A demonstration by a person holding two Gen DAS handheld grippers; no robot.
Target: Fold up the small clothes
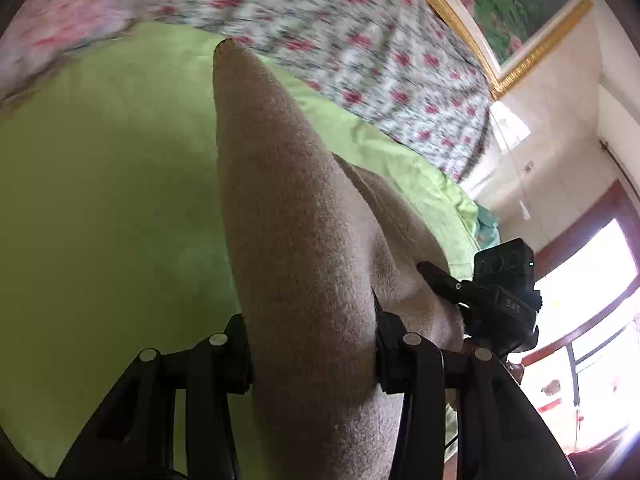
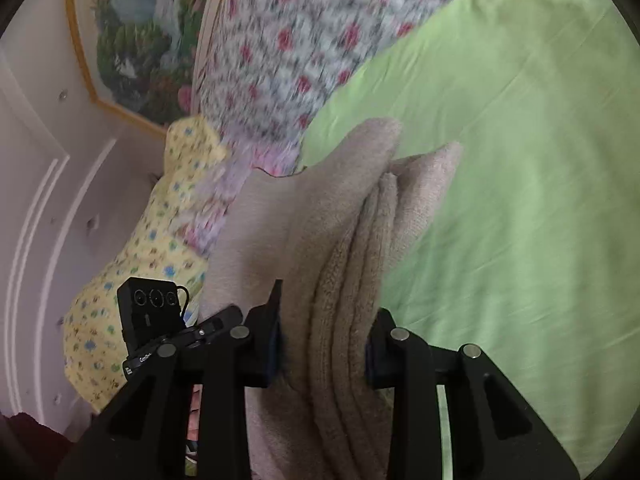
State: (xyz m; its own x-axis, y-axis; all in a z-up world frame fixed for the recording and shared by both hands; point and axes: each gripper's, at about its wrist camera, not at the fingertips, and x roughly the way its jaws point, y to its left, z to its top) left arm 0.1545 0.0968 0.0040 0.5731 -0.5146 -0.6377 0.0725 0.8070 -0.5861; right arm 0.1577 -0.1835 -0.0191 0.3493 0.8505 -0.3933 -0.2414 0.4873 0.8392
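Left claw (image 1: 312, 356) is seen clenched on a single thick layer of the beige fleece garment (image 1: 288, 208), which is held lifted above the green bed sheet (image 1: 100, 200) near the floral quilt (image 1: 320, 32) at the bed's far edge. Right claw (image 2: 324, 344) is clamped on several bunched layers of the same garment. For a clean fold, both grips should be kept level and the cloth taut, then lowered together so the edges are matched on the sheet.
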